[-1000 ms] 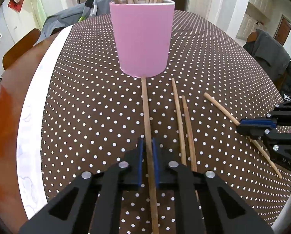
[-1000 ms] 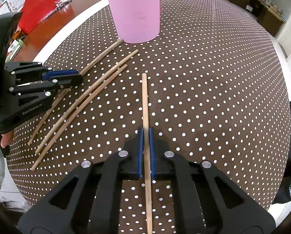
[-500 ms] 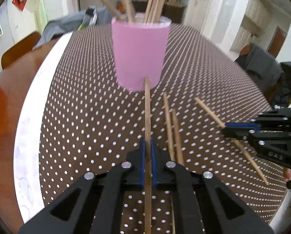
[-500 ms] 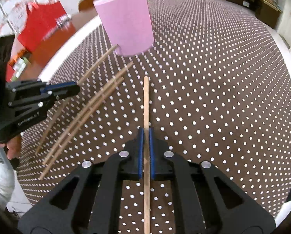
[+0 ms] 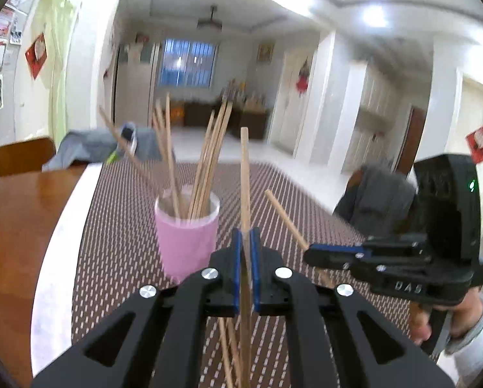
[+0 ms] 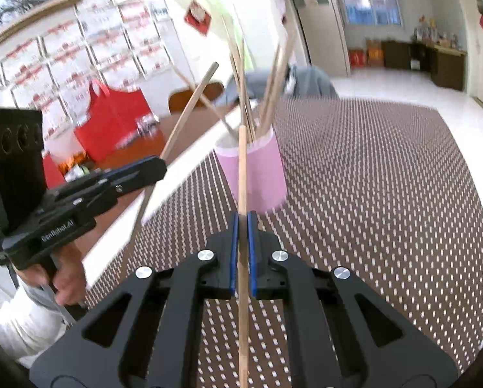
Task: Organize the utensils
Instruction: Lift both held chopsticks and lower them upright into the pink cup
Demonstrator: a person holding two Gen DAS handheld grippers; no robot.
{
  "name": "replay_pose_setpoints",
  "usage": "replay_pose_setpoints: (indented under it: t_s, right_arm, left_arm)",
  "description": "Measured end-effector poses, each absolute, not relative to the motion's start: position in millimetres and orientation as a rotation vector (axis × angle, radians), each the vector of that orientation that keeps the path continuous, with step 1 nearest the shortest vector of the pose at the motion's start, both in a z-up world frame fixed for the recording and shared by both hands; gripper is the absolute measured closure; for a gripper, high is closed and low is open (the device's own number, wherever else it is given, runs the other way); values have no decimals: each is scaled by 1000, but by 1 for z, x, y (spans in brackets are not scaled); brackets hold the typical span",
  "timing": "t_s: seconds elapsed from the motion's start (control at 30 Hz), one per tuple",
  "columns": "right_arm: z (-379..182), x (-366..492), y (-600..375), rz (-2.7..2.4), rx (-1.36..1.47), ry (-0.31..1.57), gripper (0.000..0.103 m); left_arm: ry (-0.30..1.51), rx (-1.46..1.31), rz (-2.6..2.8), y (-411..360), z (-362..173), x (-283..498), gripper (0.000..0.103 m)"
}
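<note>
Left wrist view shows the left gripper [image 5: 245, 242] pinched tight on a long, thin, light wooden chopstick [image 5: 245, 177], its free end tilted up above the table. Beyond it and a little to the left stands the pink cylindrical cup [image 5: 187, 226], already holding a loose fan of similar sticks. To the right, the right gripper [image 5: 309, 253] is likewise clamped on its own pale wooden chopstick [image 5: 285, 216], which slants up and away. Two more sticks [image 5: 228, 349] lie on the brown white-dotted tablecloth [image 5: 118, 242] under the left gripper.

Right wrist view confirms both grips: blue pads squeeze the stick [image 6: 242, 168], which points at the cup [image 6: 257, 174], and the left gripper [image 6: 159, 166] sits beside it with its stick [image 6: 189, 106] angled upward.

To do this step well, I judge each stick should be raised clear of the cup's rim, tipped steeper, and lowered into a gap between the standing sticks. Going one hand at a time would avoid the two sticks crossing. Release only once the lower end is well inside, so the light cup is not nudged over.
</note>
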State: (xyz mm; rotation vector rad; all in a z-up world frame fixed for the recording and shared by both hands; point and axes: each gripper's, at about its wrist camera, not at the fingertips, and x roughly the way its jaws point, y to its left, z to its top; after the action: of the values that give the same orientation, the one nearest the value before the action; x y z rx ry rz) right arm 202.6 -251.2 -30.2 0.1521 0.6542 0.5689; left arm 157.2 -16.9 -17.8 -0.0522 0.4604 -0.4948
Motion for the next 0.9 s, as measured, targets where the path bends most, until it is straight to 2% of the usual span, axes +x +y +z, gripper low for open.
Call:
replay_pose_setpoints:
  t_s: [0.47, 0.9]
  right_arm:
    - [28, 241, -220, 536, 247, 285, 97]
    - [32, 294, -199, 441, 342, 80, 97]
  left_arm:
    - [162, -215, -447, -8, 27, 193, 97]
    - [-16, -255, -348, -4, 28, 250, 97]
